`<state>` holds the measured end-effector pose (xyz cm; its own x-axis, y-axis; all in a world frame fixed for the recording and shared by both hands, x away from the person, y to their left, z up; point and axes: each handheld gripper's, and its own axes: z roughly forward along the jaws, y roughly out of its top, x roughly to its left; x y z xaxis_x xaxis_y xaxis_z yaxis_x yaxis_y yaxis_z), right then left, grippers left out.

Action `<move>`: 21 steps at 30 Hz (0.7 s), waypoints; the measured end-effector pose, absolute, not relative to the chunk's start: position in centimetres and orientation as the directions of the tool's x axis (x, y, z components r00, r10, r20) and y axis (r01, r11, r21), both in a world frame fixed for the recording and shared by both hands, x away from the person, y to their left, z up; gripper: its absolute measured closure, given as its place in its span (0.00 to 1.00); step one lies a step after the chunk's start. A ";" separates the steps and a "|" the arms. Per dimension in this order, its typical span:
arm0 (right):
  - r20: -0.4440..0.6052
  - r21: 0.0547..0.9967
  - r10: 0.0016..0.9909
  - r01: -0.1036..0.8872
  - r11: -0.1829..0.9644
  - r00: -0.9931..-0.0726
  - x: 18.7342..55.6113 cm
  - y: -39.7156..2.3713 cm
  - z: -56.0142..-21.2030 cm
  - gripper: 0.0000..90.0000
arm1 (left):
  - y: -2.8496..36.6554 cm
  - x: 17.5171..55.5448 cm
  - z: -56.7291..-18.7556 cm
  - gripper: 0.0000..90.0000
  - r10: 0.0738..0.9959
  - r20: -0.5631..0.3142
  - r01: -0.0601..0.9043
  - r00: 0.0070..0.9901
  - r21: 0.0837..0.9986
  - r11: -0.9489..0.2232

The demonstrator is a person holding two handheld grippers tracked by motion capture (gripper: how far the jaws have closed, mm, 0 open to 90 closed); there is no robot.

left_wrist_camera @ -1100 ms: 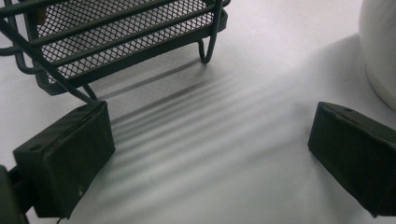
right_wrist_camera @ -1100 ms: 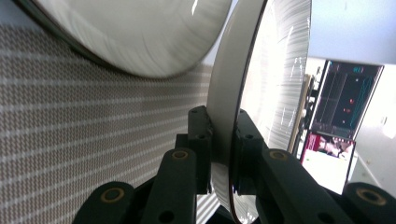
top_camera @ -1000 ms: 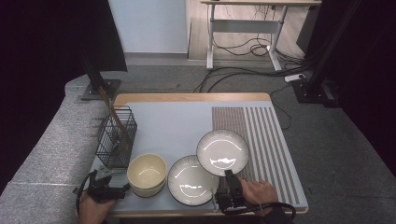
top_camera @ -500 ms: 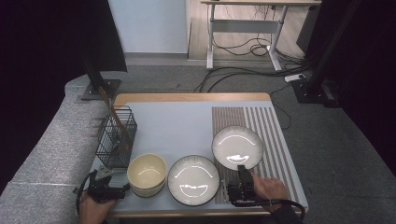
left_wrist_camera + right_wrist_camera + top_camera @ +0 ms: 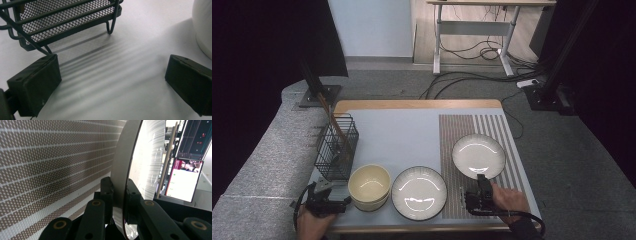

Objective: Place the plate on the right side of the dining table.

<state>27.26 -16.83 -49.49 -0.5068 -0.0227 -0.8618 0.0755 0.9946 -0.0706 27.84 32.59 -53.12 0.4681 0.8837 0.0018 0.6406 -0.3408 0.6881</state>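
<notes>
Pale worktop [image 5: 412,135], striped mat [image 5: 472,125] at right. Small plate [image 5: 478,156] over mat, rim clenched between right gripper [image 5: 482,181] fingers [image 5: 107,192]. Beside it larger plate [image 5: 419,193], cream bowl [image 5: 369,186], wire basket [image 5: 337,147]. Left gripper [image 5: 112,82] fingers released, nothing between.
</notes>
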 end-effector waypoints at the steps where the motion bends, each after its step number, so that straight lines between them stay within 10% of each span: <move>1: -0.862 -0.072 -0.021 0.083 0.994 -0.506 27.3 -17.0 -49.6 0.90 | 32.6 27.8 -53.1 0.00 0.884 0.002 0.640 0.468 0.688 -0.341; 21: -0.839 -0.071 0.005 0.119 0.990 -0.544 29.2 -18.1 -52.6 0.90 | 32.6 27.8 -53.1 0.00 0.884 0.001 0.641 0.468 0.688 -0.341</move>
<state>29.24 -18.09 -52.64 -0.5437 0.0048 -0.8392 0.1189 0.9903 -0.0713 27.84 32.60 -53.11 0.4682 0.8836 0.0012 0.6411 -0.3407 0.6877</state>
